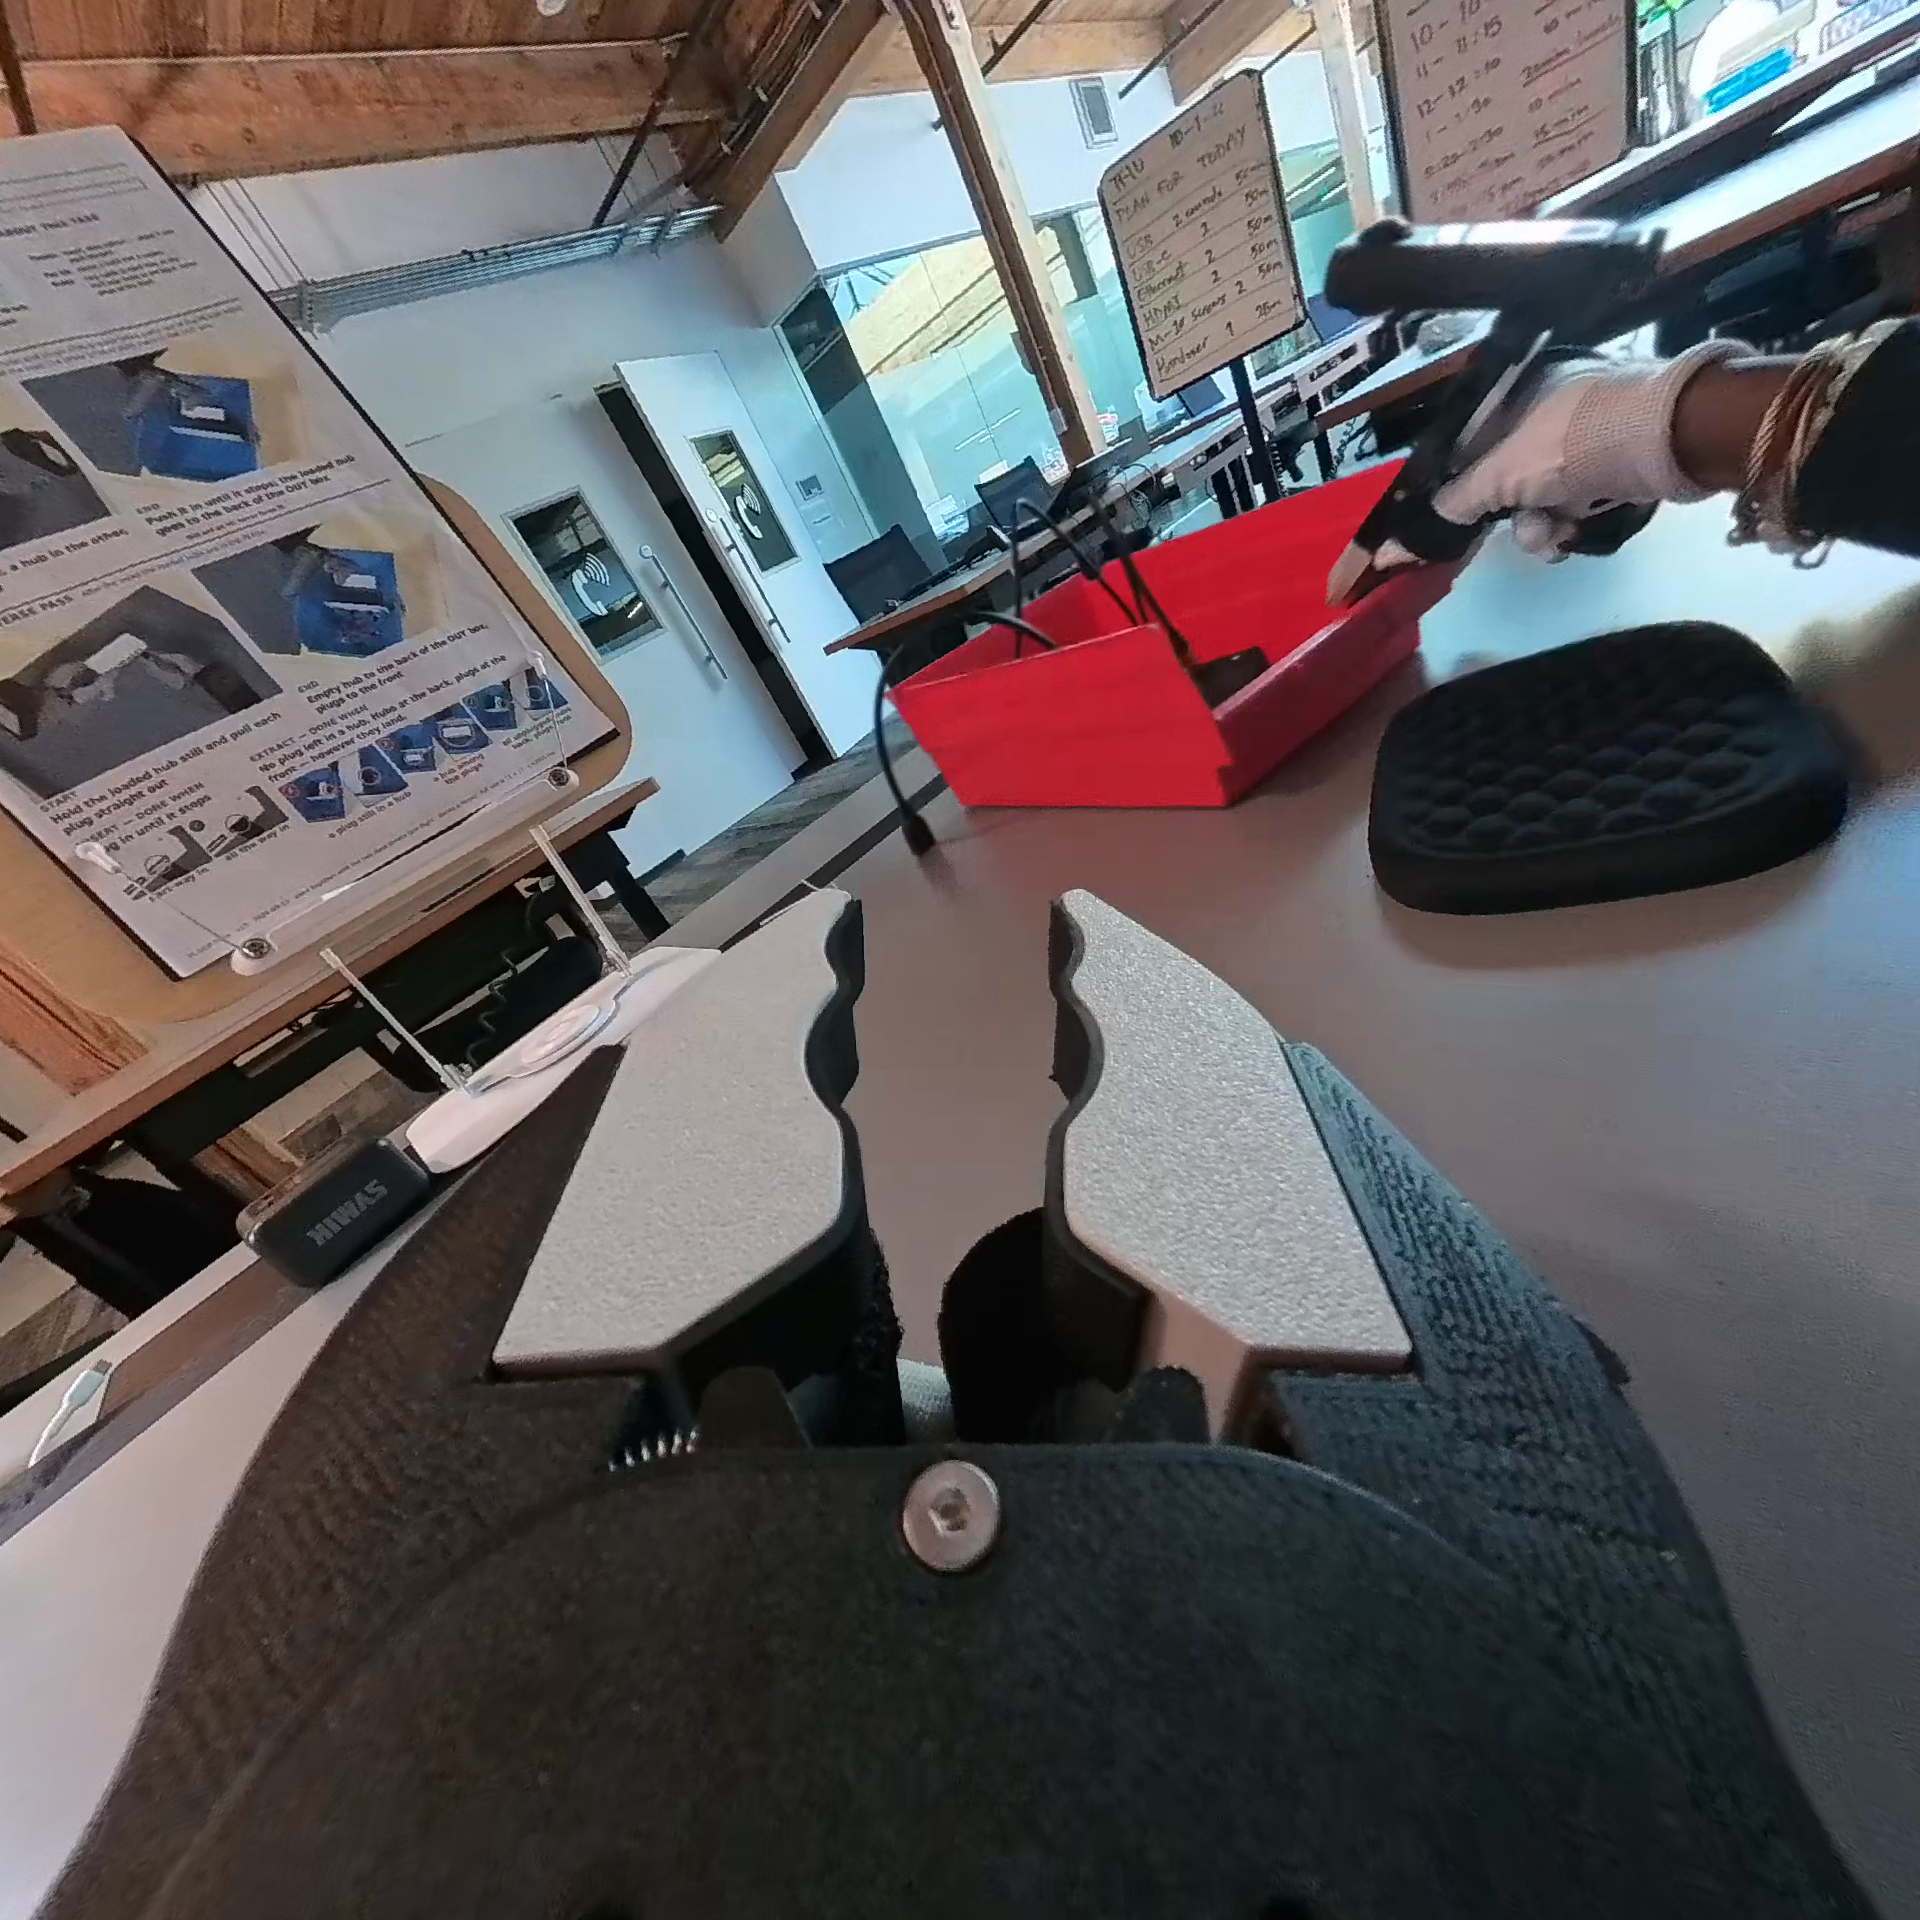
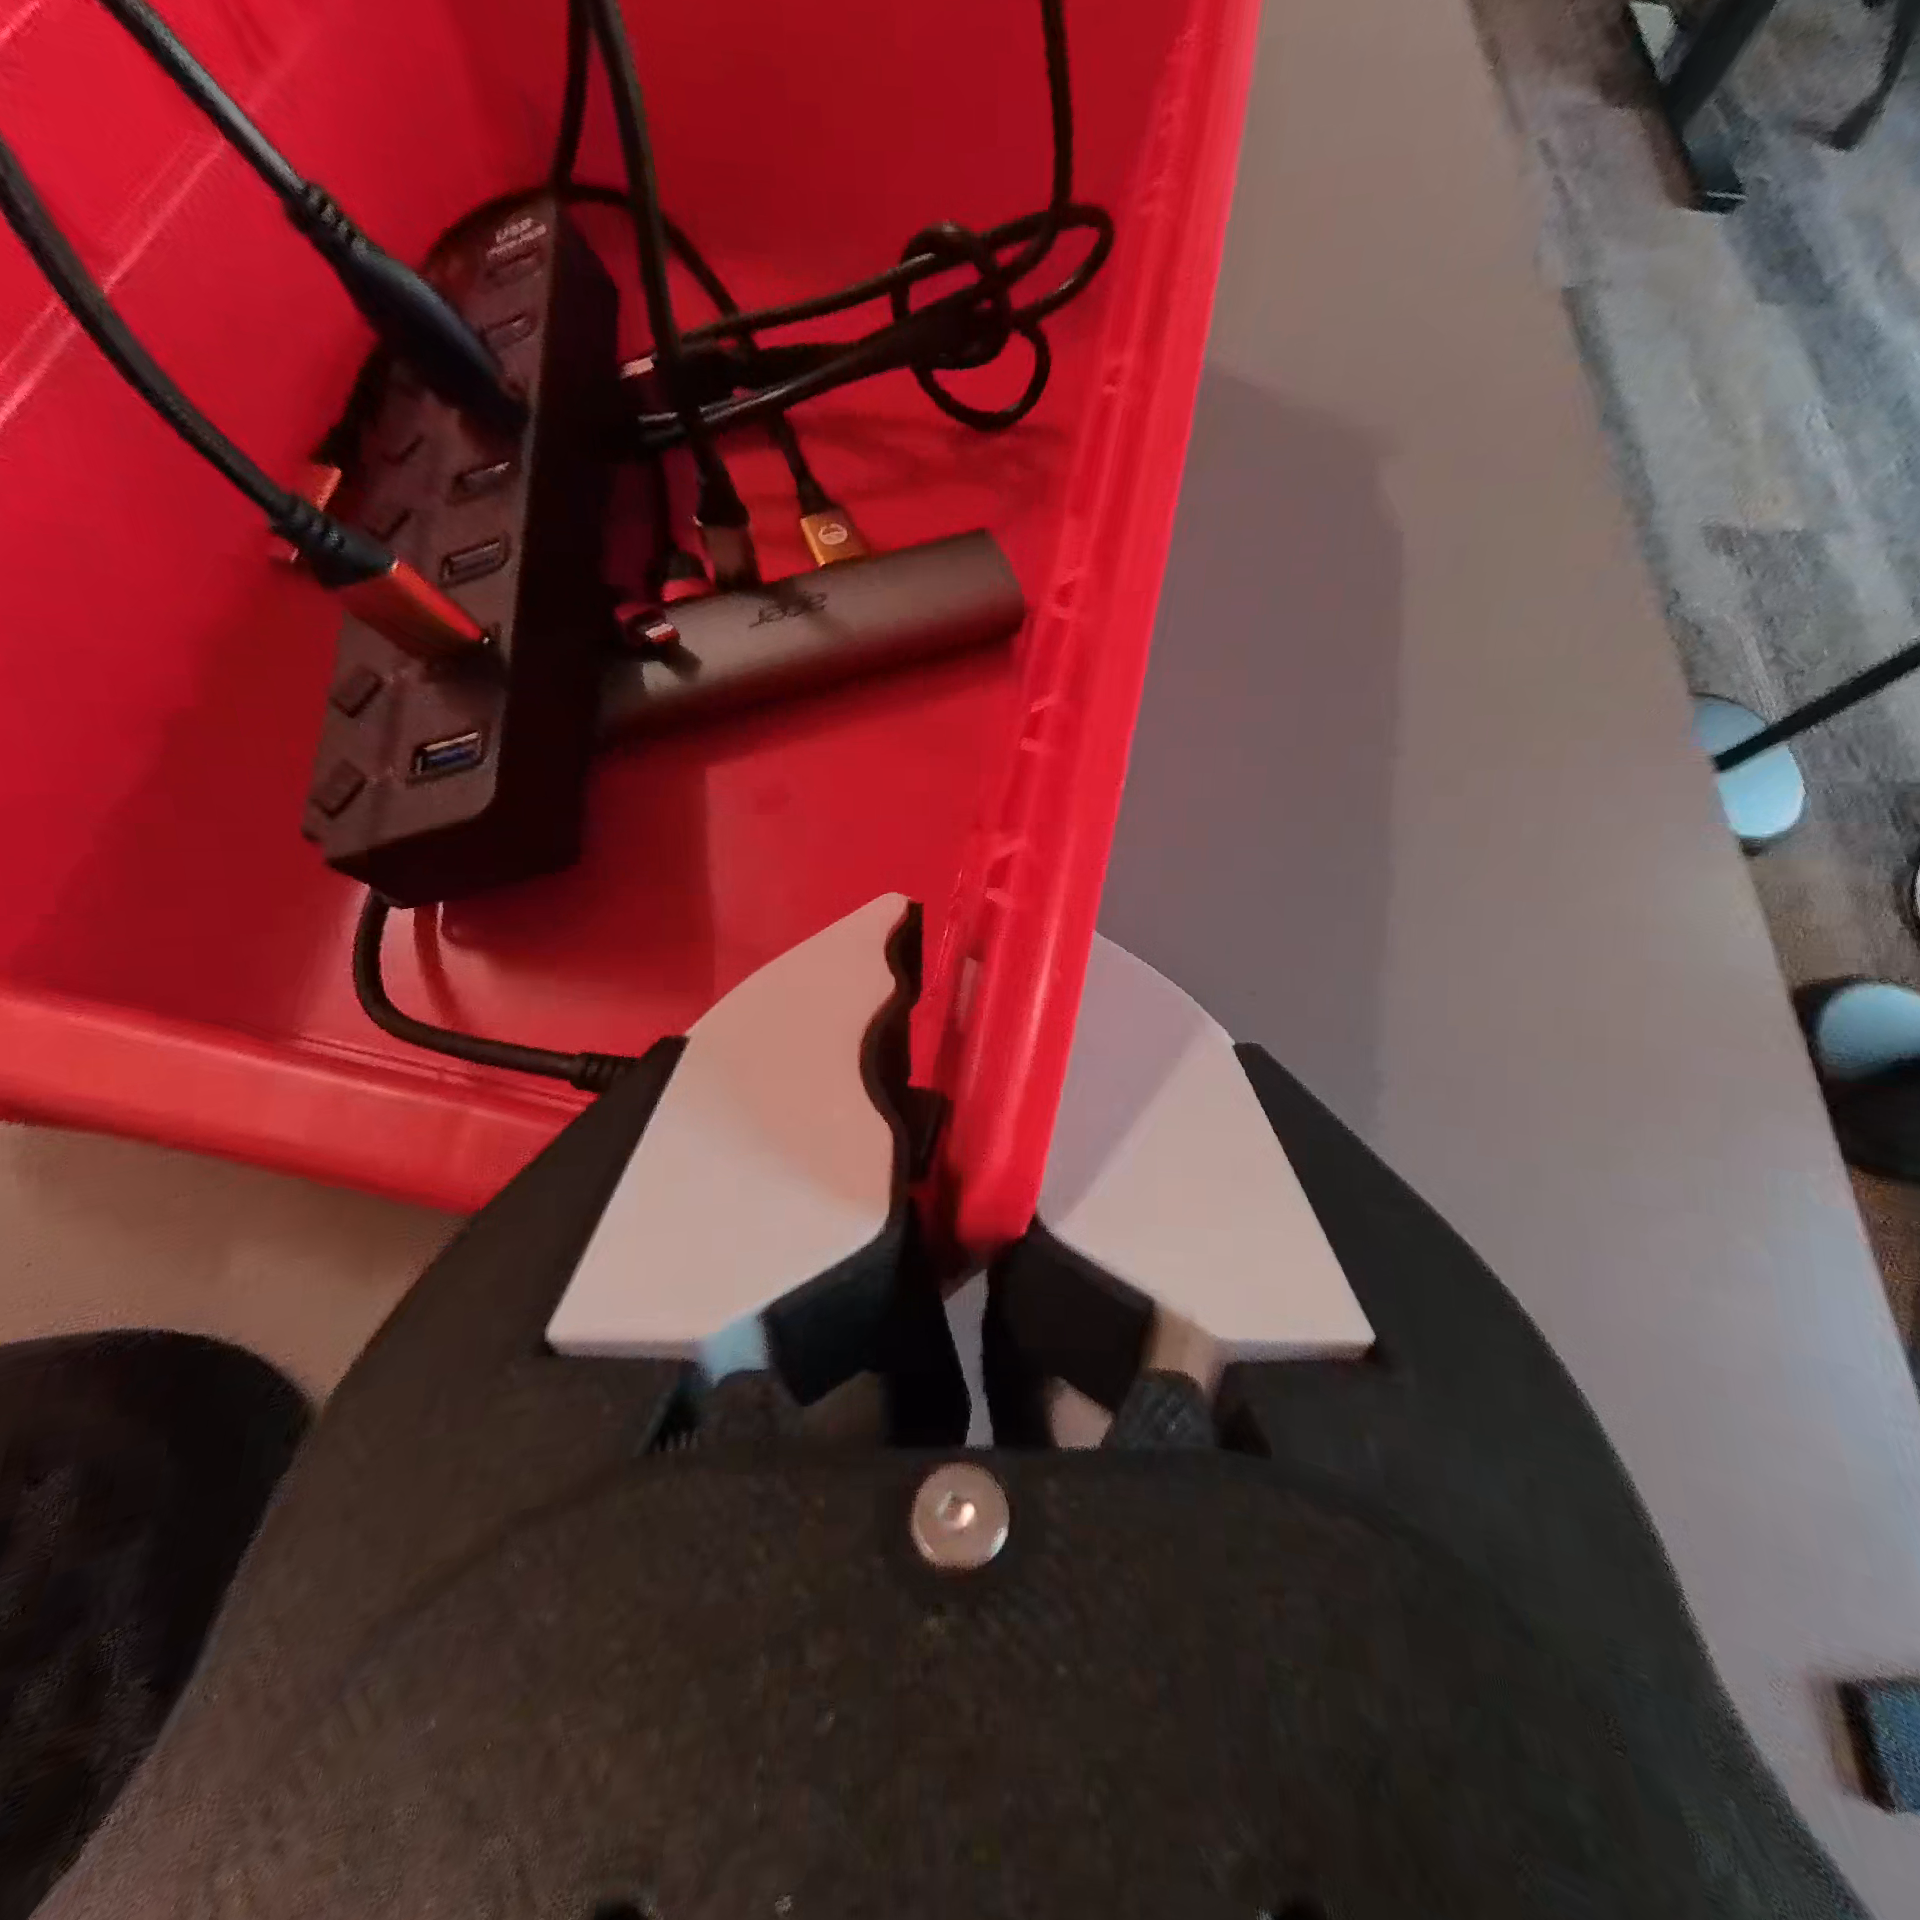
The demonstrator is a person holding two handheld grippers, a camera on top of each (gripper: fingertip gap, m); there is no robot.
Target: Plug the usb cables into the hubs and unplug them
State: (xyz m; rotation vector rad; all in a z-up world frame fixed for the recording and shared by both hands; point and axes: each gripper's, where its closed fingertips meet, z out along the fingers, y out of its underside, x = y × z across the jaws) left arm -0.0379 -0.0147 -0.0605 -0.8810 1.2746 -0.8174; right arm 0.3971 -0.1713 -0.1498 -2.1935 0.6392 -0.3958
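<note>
A red bin (image 2: 1143,520) sits on the table and holds two hubs. A black hub with several ports and switches (image 2: 488,582) has an orange-tipped plug (image 2: 416,613) and a black plug in it. A slim grey hub (image 2: 831,623) behind it has a gold plug (image 2: 831,530) and others in it. Tangled black cables (image 2: 966,312) lie at the back. My right gripper (image 2: 997,956) is shut on the bin's right wall, one finger inside and one outside. In the left wrist view it shows at the bin's rim (image 1: 1361,577). My left gripper (image 1: 956,914) is open and empty above the table, short of the bin (image 1: 1091,707).
A black honeycomb pad (image 1: 1600,769) lies right of the bin. A black cable (image 1: 904,769) hangs over the bin's left end onto the table. An instruction board (image 1: 260,520) stands at the left, with a small black box (image 1: 332,1226) and a white stand (image 1: 582,1029) by the table edge. Across from one pair of fingers to the other is roughly 50 cm.
</note>
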